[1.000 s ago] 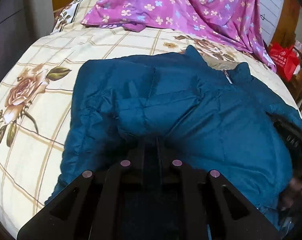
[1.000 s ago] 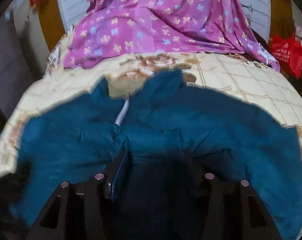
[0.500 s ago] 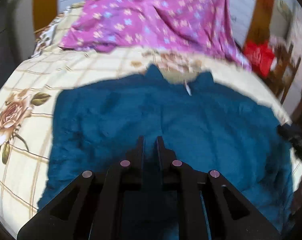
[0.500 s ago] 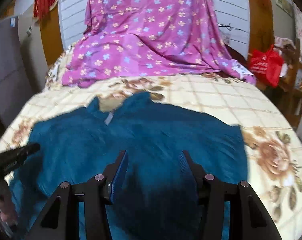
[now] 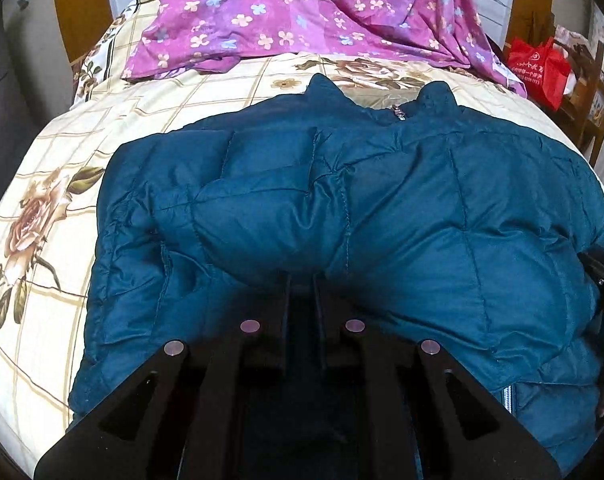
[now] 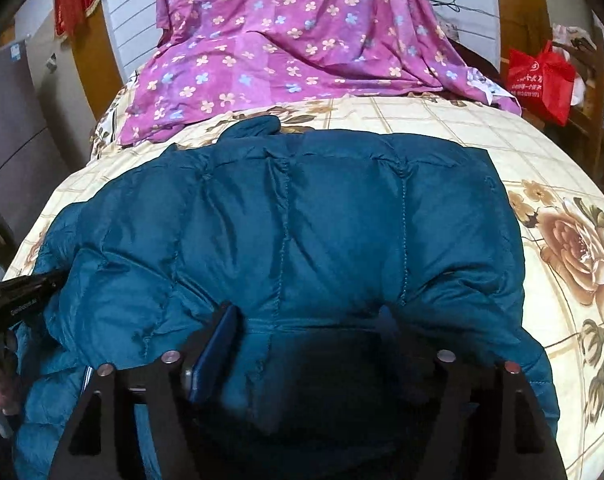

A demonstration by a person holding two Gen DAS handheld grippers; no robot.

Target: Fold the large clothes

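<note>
- Cream bedding with a check pattern and printed roses covers one bed (image 5: 54, 152), which fills both views.
- One purple flowered sheet (image 5: 302, 12) is draped over the far end of the bed, against a white slatted wall.
- One red bag (image 6: 539, 80) sits off the bed's far right side.
- One teal padded jacket (image 5: 401, 208) lies spread across the middle of the bed, collar toward the purple sheet, a zipper pull visible at the neck.
- Two grippers are in play, both angled downward at the near edge of the jacket.
- The left gripper (image 5: 301, 280) is clenched, its fingers nearly together with a fold of the jacket's hem bunched at the tips.
- The right gripper (image 6: 307, 314) has just been widening its jaws; they stand far apart with the jacket's hem lying loose between them, the pads not pressing on it.
- Seen from the right wrist view, the left gripper reaches in at the jacket's left edge, a person's fingers (image 6: 2, 394) wrapped around its handle.
</note>
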